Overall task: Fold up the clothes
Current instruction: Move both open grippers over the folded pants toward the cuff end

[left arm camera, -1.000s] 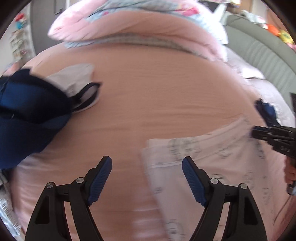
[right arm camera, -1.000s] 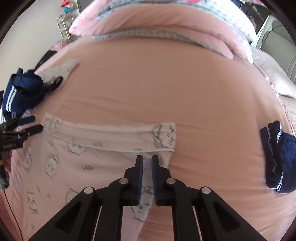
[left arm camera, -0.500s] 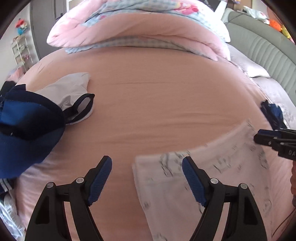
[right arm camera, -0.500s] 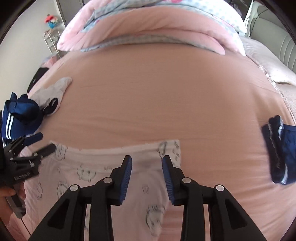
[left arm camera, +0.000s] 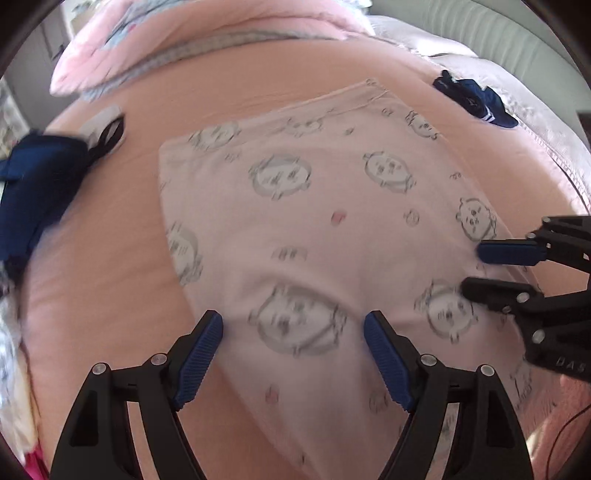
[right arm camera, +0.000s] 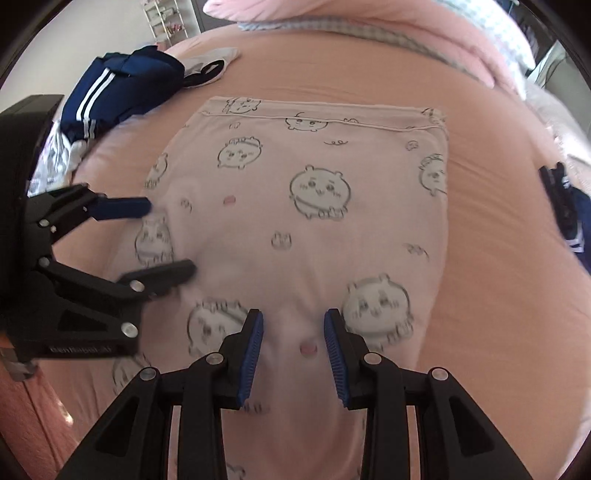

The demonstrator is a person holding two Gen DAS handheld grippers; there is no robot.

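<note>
Pale pink pyjama trousers (left arm camera: 314,221) with a cartoon animal print lie flat on the pink bed sheet (left arm camera: 110,295), waistband at the far side (right arm camera: 317,118). My left gripper (left arm camera: 293,321) hovers open over the near left part of the trousers, with nothing pinched between its blue pads. From the right wrist it shows at the left edge as the left gripper (right arm camera: 170,238). My right gripper (right arm camera: 293,317) stands open over the near middle of the cloth, pads apart and not pressing it. The left wrist view has the right gripper (left arm camera: 474,268) at the trousers' right edge.
A heap of navy clothes with white stripes (right arm camera: 122,88) and a grey-white garment (right arm camera: 210,62) lie at the far left. A small navy bundle (right arm camera: 569,214) sits at the right. A rolled pink duvet (left arm camera: 184,33) lies across the bed's far end.
The right gripper, shut on the cloth by the waistband a second ago, has opened and let go. Both grippers drew back over the trousers' lower part, which now fills both views.
</note>
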